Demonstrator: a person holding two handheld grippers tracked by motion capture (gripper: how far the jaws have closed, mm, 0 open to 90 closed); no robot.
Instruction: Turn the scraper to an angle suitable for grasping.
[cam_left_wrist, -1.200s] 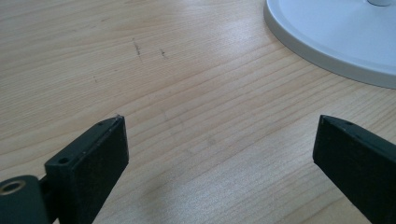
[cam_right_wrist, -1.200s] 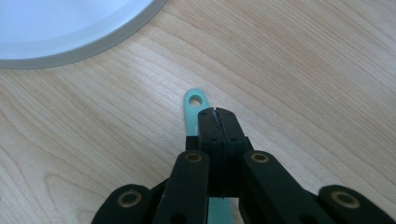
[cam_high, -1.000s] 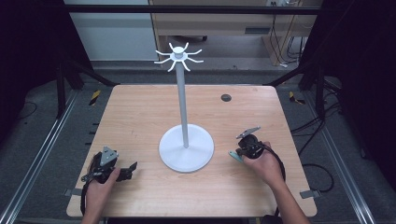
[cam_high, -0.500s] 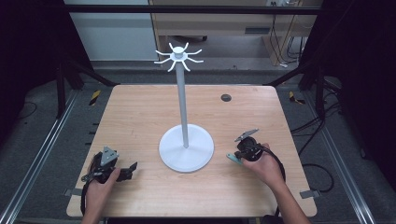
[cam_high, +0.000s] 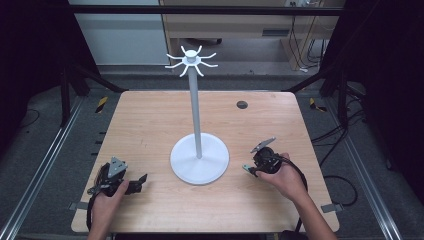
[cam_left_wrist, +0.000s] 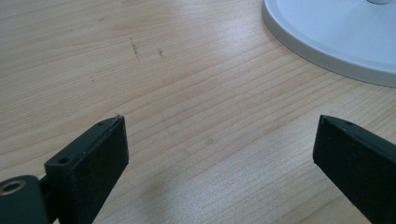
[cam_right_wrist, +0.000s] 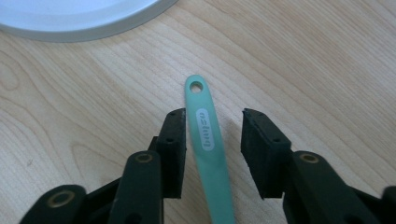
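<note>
Two sets of fingers: right gripper (cam_right_wrist: 212, 140) straddling teal handle (cam_right_wrist: 208, 140), apart though narrowly, probably for hooking onto white stand (cam_high: 199, 160); left gripper (cam_left_wrist: 219, 158) spread wide over bare surface (cam_left_wrist: 187, 93).

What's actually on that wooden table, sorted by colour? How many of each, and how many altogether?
White: 1, the hook stand
Teal: 1, a handle with a hole at its end, lying between the right gripper's jaws
Black: 2, the left gripper and the right gripper, one in each hand
Total: 4
</note>
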